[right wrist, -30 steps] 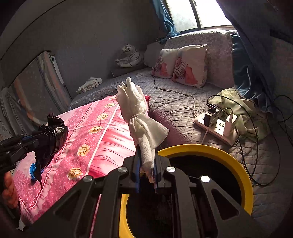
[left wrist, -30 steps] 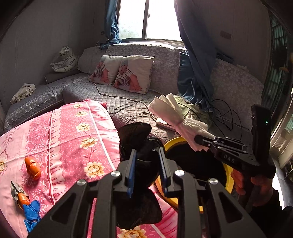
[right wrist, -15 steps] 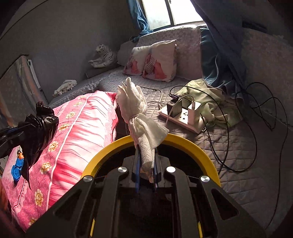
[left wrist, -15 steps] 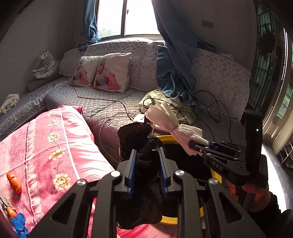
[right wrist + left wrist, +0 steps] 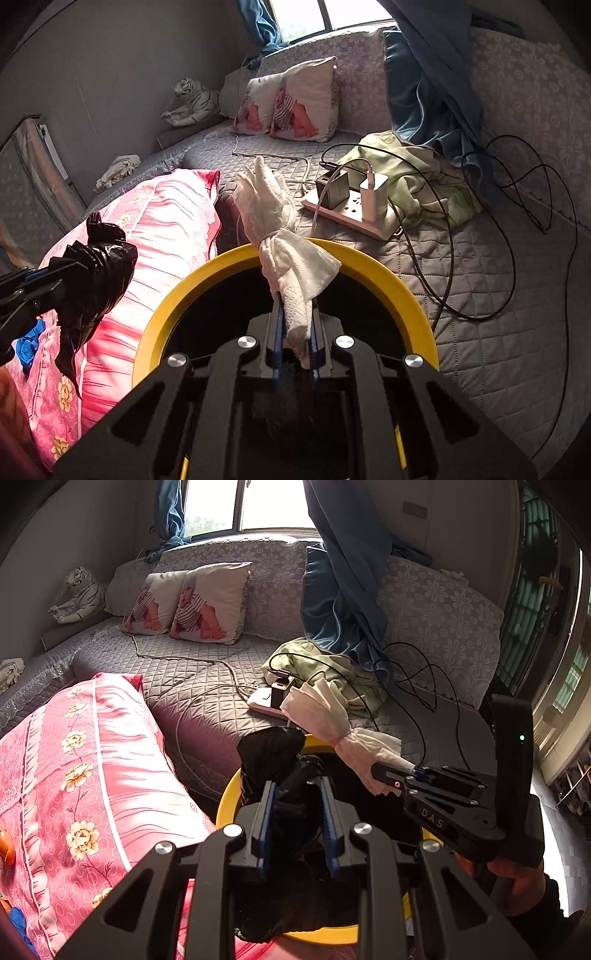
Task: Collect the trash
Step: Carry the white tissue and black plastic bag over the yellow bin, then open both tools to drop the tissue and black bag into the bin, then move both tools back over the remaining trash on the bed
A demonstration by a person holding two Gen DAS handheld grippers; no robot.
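Nearest the right wrist lens, right gripper [image 5: 293, 341] closed on a white tissue bundle [image 5: 280, 236], held over the black-lined, yellow-rimmed trash bin [image 5: 384, 269]. At 9 o'clock, left gripper [image 5: 22, 291] clamped on a crumpled black plastic bag [image 5: 96, 273], beside the bin rim and above the pink floral quilt [image 5: 166, 221]. In the left wrist view, same left gripper [image 5: 297, 823] around the black bag [image 5: 273, 753], bin rim [image 5: 225, 801] just beyond, right gripper [image 5: 388, 775] at 3 o'clock. Farther, at 1 o'clock, white power strip [image 5: 351, 214] with chargers on the grey quilted sofa [image 5: 498, 332]. Farthest, at 12 o'clock, two printed pillows [image 5: 291, 103].
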